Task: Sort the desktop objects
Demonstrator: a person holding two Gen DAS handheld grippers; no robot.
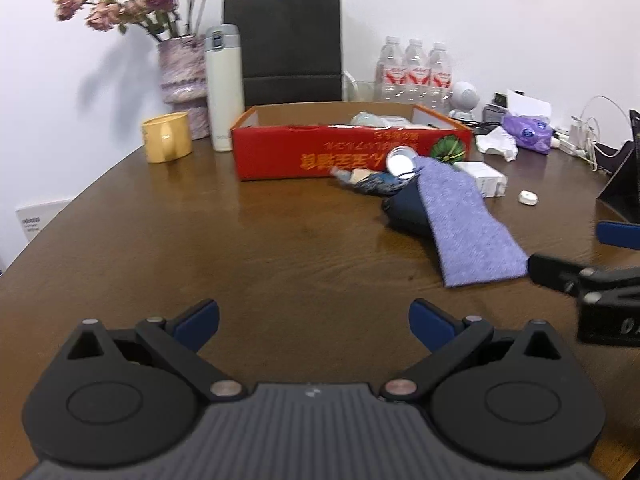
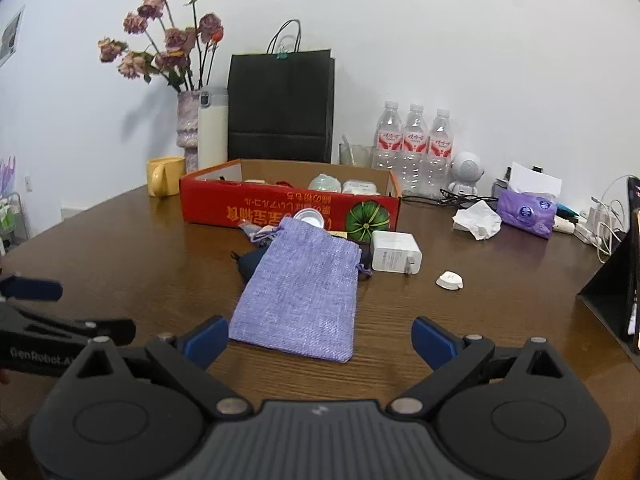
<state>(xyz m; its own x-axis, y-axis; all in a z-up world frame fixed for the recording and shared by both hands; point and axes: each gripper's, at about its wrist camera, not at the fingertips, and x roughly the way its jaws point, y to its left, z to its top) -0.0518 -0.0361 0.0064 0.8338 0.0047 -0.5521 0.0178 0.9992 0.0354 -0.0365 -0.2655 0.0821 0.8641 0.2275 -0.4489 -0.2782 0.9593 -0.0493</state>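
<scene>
While both tools hover low over the brown counter (image 2: 120,248), I log the left hand-held gripper (image 1: 314,322) spread wide, blue pads apart, nothing between them, bare wood beneath. My right hand-held gripper (image 2: 320,338) is likewise wide open and empty. Its fingers point at the near end of a purple pouch (image 2: 300,296); I cannot tell whether the left pad touches the cloth.

The purple pouch lies flat, long axis running away from me toward the red box (image 2: 288,206). A dark blue pouch (image 2: 250,262) sits partly under it, poking out on the left. Just beside the purple pouch's right far corner lies a white charger (image 2: 396,256), prongs facing me. A small white clip (image 2: 450,280) lies alone, right of the charger. A round silver lid (image 2: 309,216) leans against the box front, near the purple pouch's far end, with a crumpled wrapper (image 1: 360,178) beside it.

The red box is open-topped, holding several pale items, details too small to read. Behind it: a black paper bag (image 2: 280,104), three water bottles (image 2: 414,144), a white flask (image 2: 212,132), a vase of dried flowers (image 2: 188,120), a yellow mug (image 2: 164,176). At right, a purple tissue pack (image 2: 526,210) and crumpled tissue (image 2: 478,220).

In the left view, the right tool's arm enters from the right edge, near the purple pouch's closest corner.
</scene>
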